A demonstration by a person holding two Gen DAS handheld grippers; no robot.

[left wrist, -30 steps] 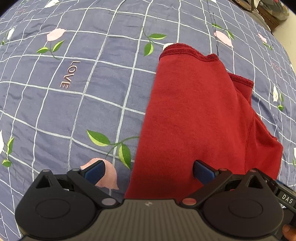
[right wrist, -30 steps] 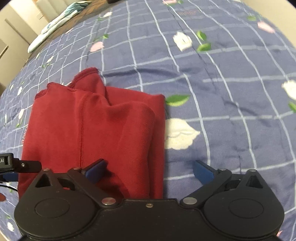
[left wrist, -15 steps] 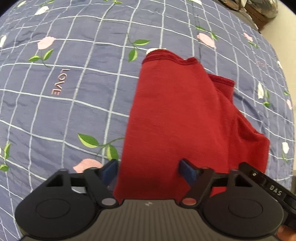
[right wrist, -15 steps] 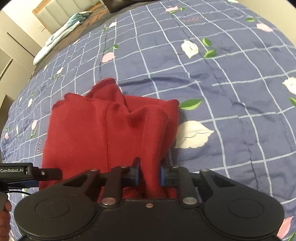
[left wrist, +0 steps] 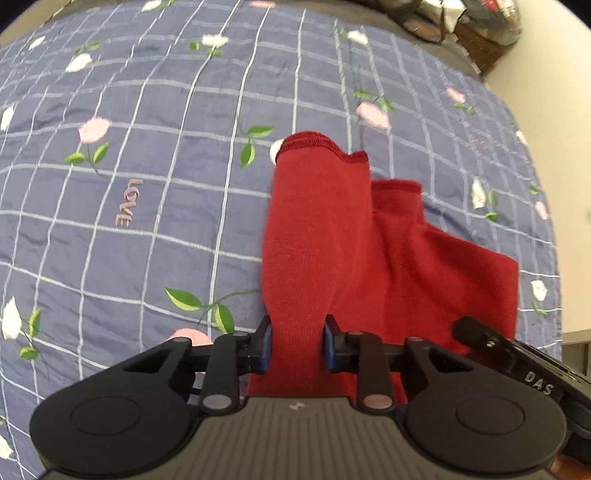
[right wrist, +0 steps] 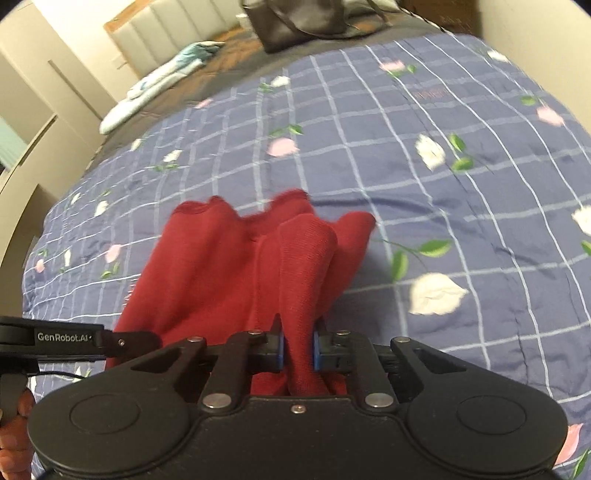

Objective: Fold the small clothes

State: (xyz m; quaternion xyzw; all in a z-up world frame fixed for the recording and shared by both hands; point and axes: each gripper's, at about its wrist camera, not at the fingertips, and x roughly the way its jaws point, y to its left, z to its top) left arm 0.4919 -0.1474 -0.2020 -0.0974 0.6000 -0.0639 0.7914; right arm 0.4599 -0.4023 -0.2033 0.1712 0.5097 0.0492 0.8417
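Observation:
A small dark red knit garment [left wrist: 325, 236] lies partly folded on a blue checked bedspread [left wrist: 147, 229]. My left gripper [left wrist: 297, 349] is shut on the garment's near left edge, and the cloth rises from the bed between its blue pads. In the right wrist view the same red garment [right wrist: 221, 266] bunches into ridges. My right gripper [right wrist: 297, 350] is shut on its near right edge, with a fold of cloth pinched between the pads. The far hems rest on the bedspread.
The flowered bedspread [right wrist: 461, 184] spreads wide on all sides. A dark bag [right wrist: 295, 22] and a pale folded cloth [right wrist: 159, 85] lie at the far end of the bed. The other gripper's body [right wrist: 66, 338] and a hand show at the left edge.
Both grippers went from open to shut on the garment's near edge, the right one first. The near edge has lifted off the bed and the cloth has bunched.

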